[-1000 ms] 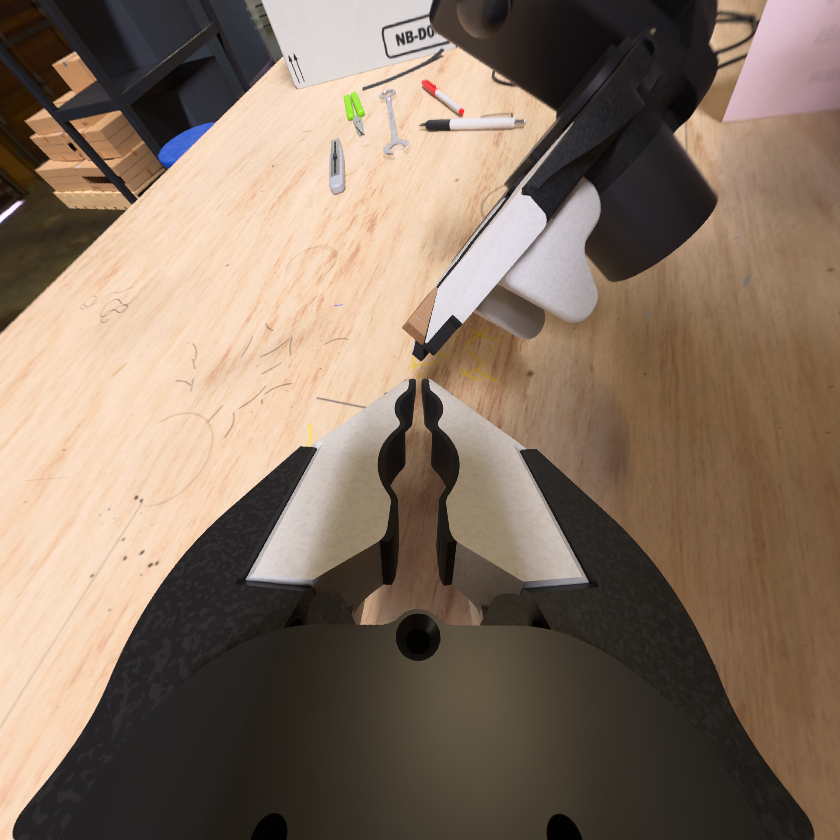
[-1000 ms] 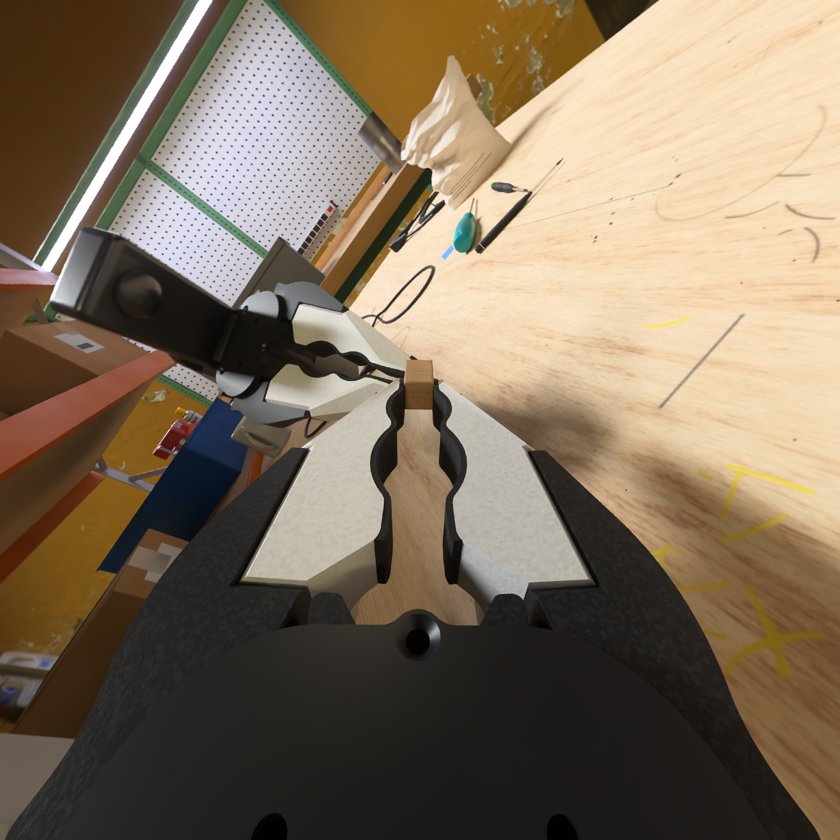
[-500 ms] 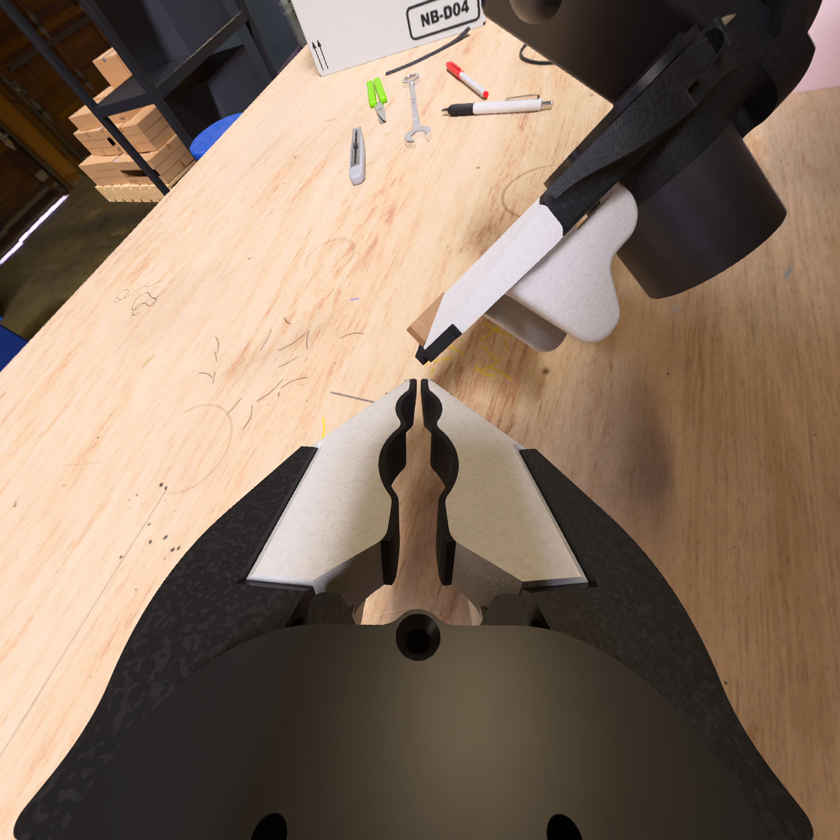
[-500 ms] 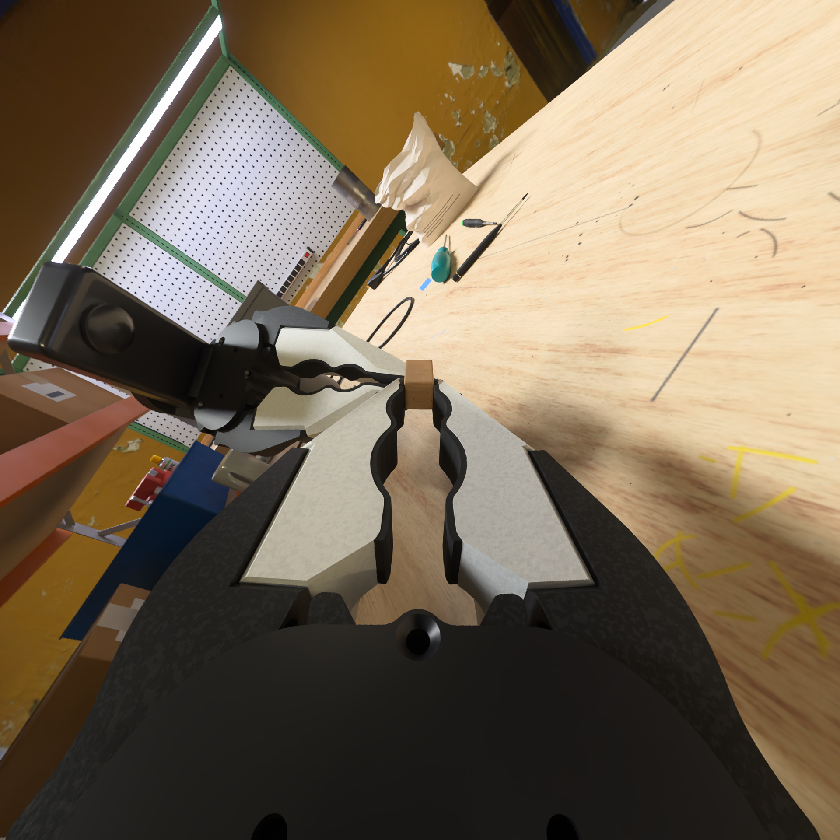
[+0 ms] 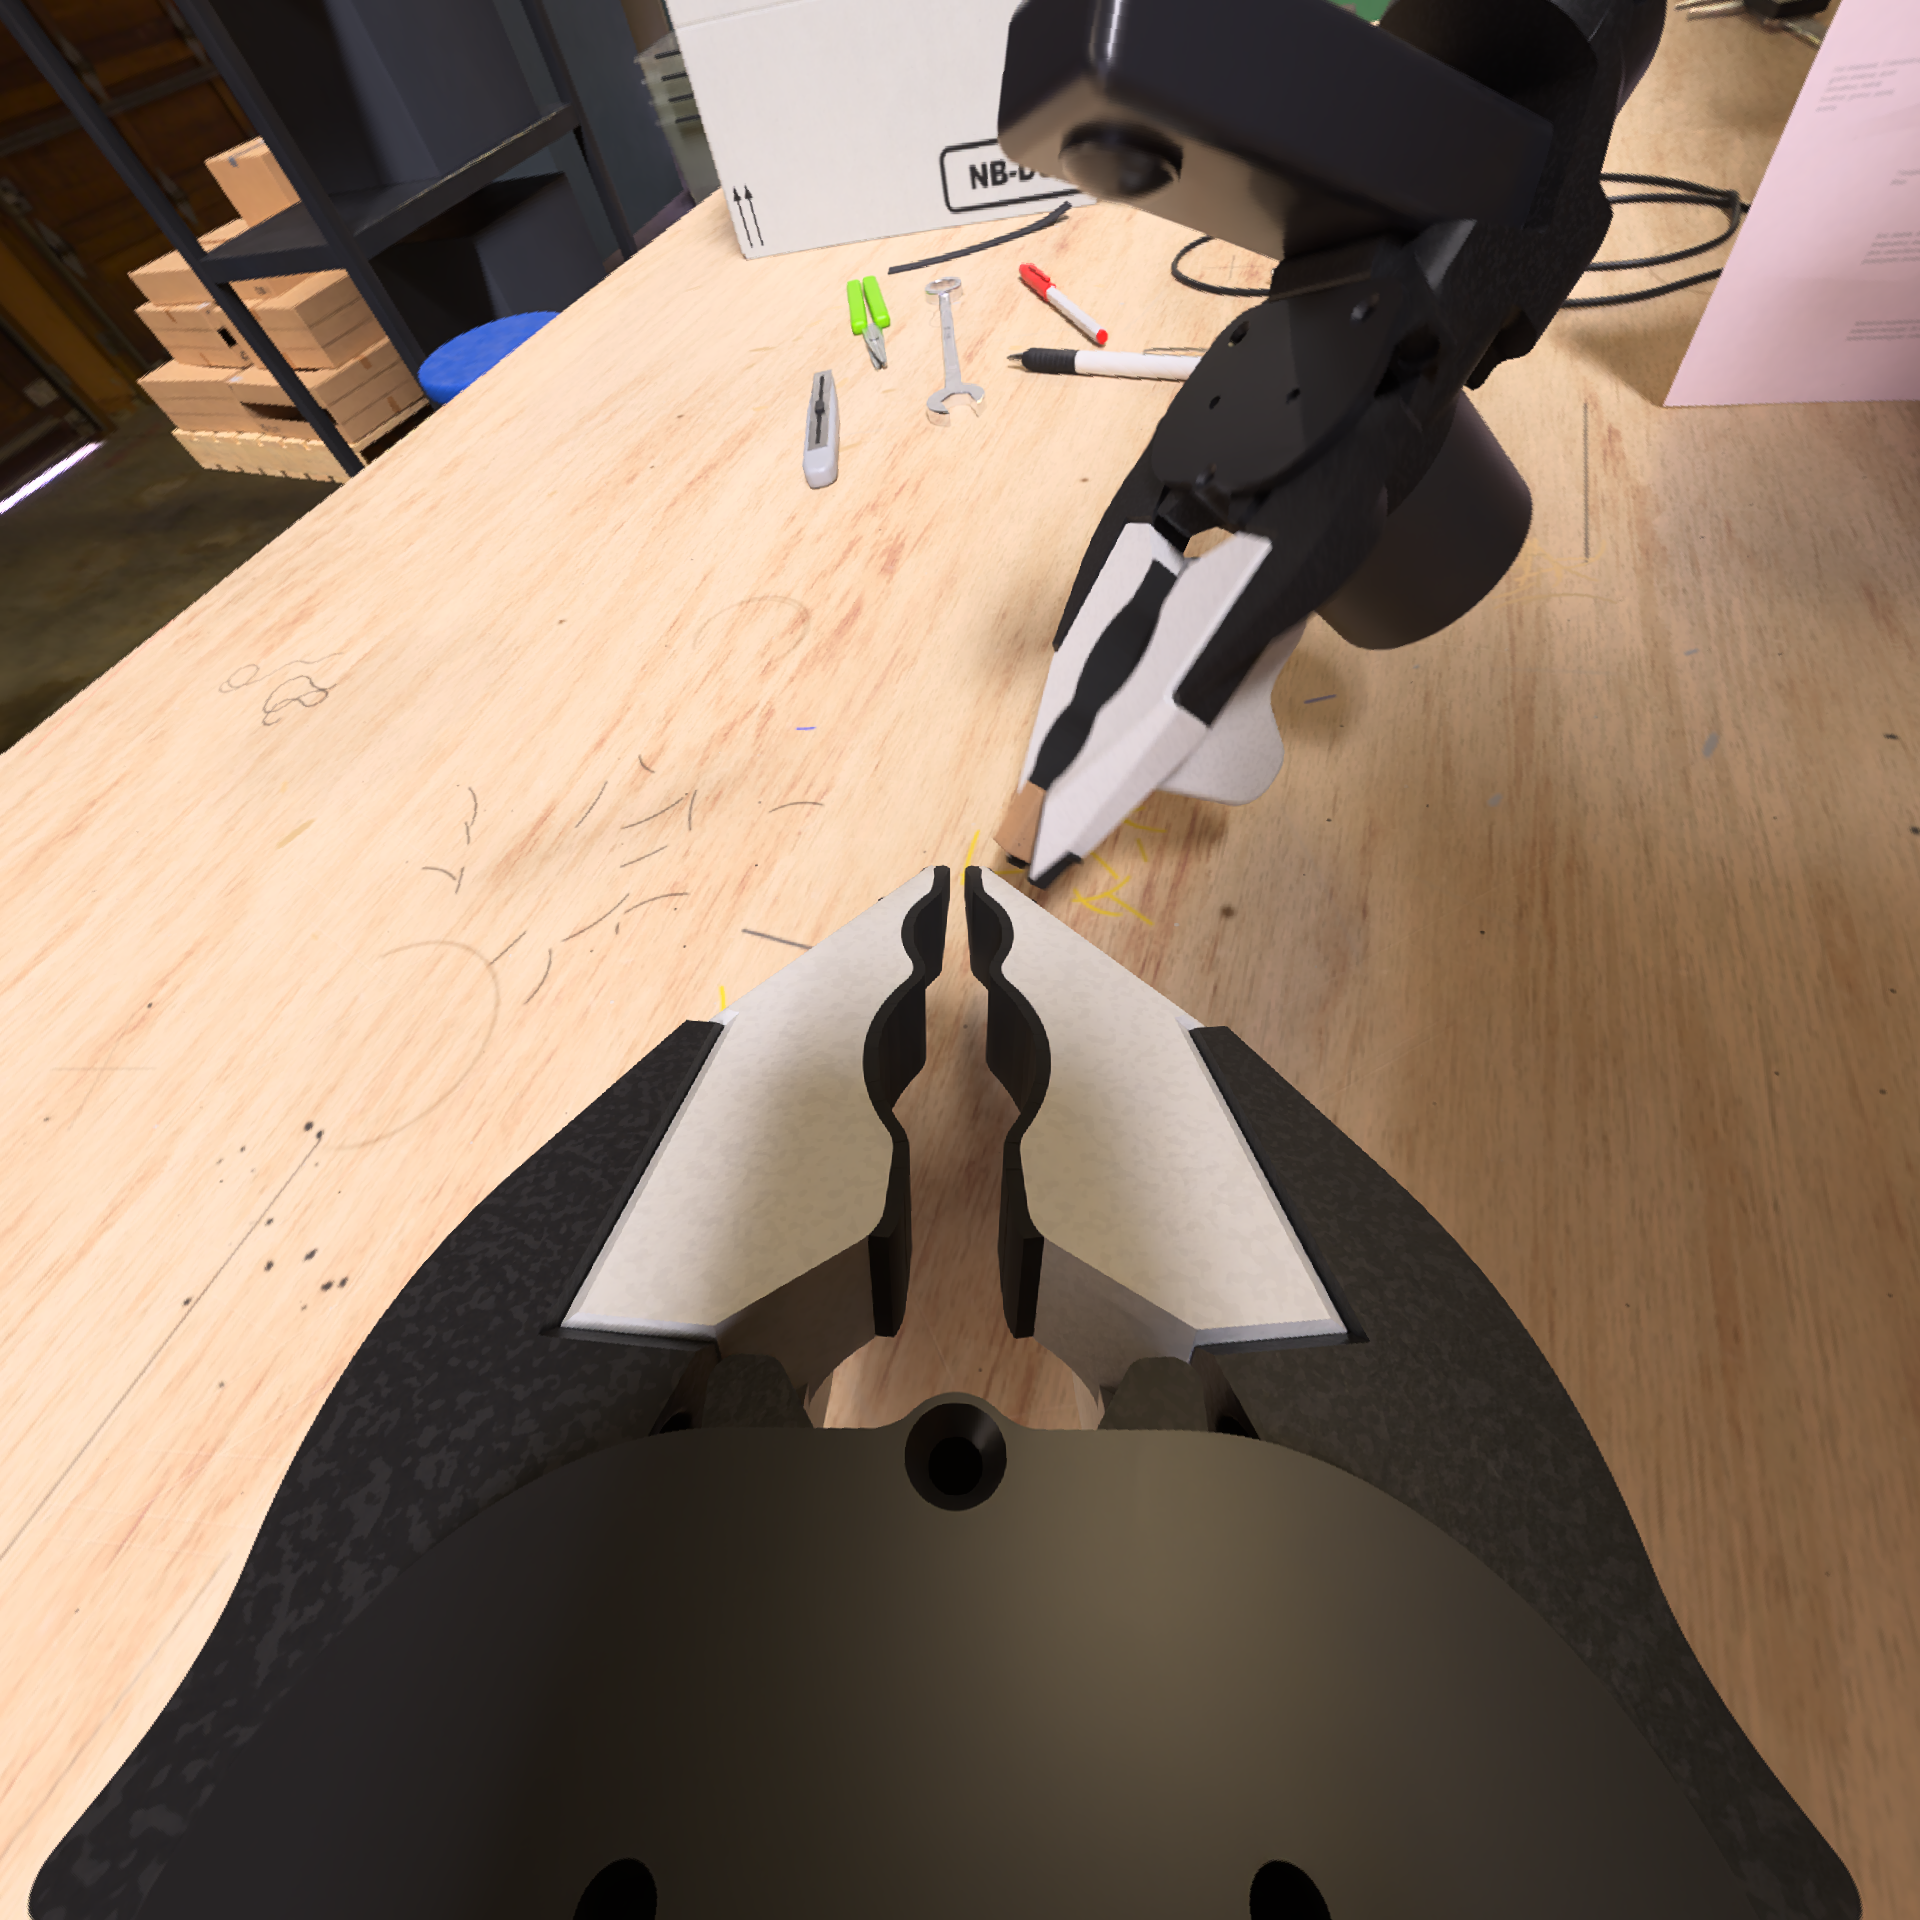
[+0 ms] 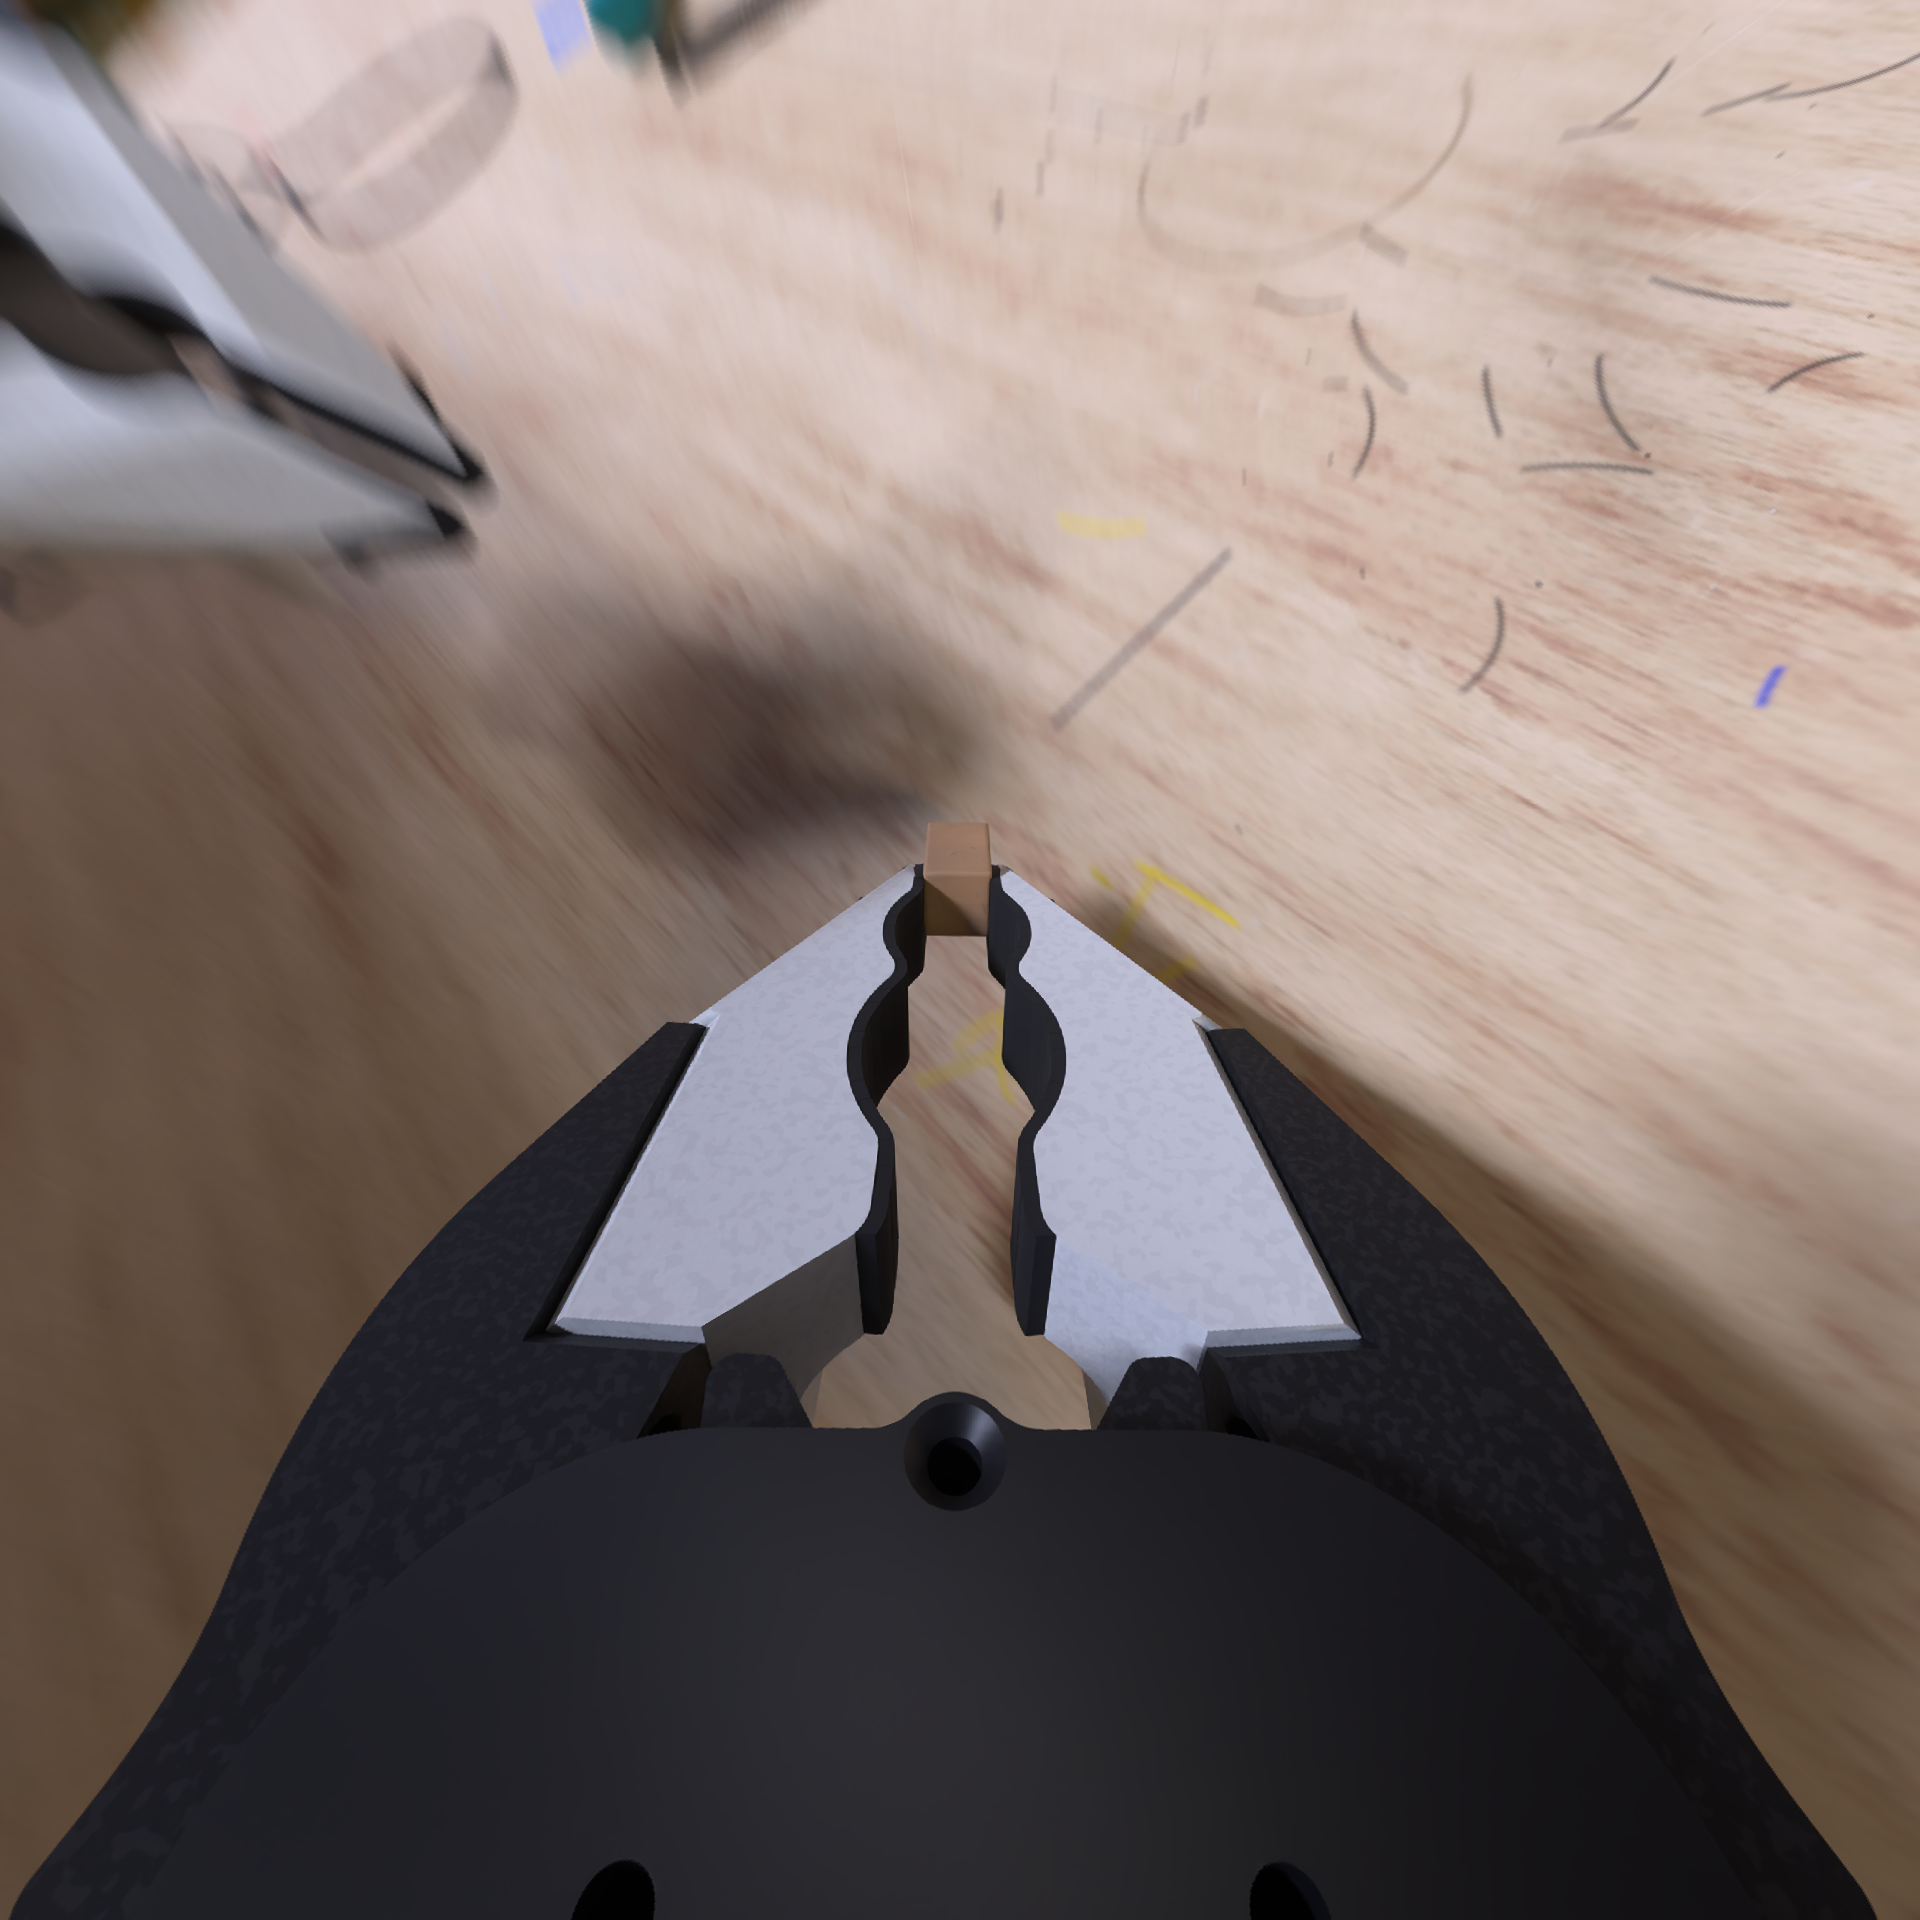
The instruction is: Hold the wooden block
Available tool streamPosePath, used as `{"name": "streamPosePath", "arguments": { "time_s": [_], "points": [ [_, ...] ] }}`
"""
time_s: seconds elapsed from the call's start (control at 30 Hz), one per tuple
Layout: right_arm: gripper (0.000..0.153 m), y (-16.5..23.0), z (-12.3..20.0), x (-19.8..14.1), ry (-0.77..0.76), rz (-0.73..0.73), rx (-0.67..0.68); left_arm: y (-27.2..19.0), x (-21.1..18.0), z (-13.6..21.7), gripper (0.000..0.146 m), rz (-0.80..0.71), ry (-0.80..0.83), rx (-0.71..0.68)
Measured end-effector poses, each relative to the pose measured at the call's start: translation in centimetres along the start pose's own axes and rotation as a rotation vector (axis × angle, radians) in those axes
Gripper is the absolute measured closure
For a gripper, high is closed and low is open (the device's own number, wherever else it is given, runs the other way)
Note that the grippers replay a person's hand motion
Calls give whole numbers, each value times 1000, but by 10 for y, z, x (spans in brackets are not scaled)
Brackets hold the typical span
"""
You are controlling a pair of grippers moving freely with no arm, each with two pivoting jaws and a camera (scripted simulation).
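The small wooden block (image 6: 956, 878) is clamped between the tips of my right gripper (image 6: 958, 896), just above the plywood table (image 6: 1455, 727). In the left wrist view the right gripper (image 5: 1023, 847) points steeply down at the table with the block (image 5: 1016, 821) showing at its tips. My left gripper (image 5: 956, 878) is shut and empty, a short way in front of the block. The left gripper shows blurred at the upper left of the right wrist view (image 6: 208, 416).
Far across the table lie a grey utility knife (image 5: 821, 428), green-handled pliers (image 5: 865, 315), a wrench (image 5: 948, 353), a red marker (image 5: 1060, 301) and a white marker (image 5: 1112, 363). A white box (image 5: 831, 114), a black cable (image 5: 1662, 239) and a pink board (image 5: 1808, 208) stand behind.
My right gripper has swung down and tilted toward the table with the block still in it; its view is now blurred. The left gripper has stayed shut and pulled back slightly.
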State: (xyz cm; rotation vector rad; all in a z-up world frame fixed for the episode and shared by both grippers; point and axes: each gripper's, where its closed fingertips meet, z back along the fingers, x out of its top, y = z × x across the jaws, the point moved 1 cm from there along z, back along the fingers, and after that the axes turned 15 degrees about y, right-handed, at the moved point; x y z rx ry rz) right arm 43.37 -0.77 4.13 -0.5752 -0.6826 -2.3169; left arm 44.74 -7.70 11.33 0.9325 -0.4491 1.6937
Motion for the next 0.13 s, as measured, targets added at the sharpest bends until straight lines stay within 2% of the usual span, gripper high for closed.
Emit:
{"name": "streamPosePath", "arguments": {
  "time_s": [0.07,0.13],
  "points": [
    [143,-8,-8,-17,147,138,-116,0,-1,0,143,-12,-3,-9],
    [142,-10,-12,-20,172,212,-185,2,-2,-1,143,-17,-12,-16]
  ]
}}
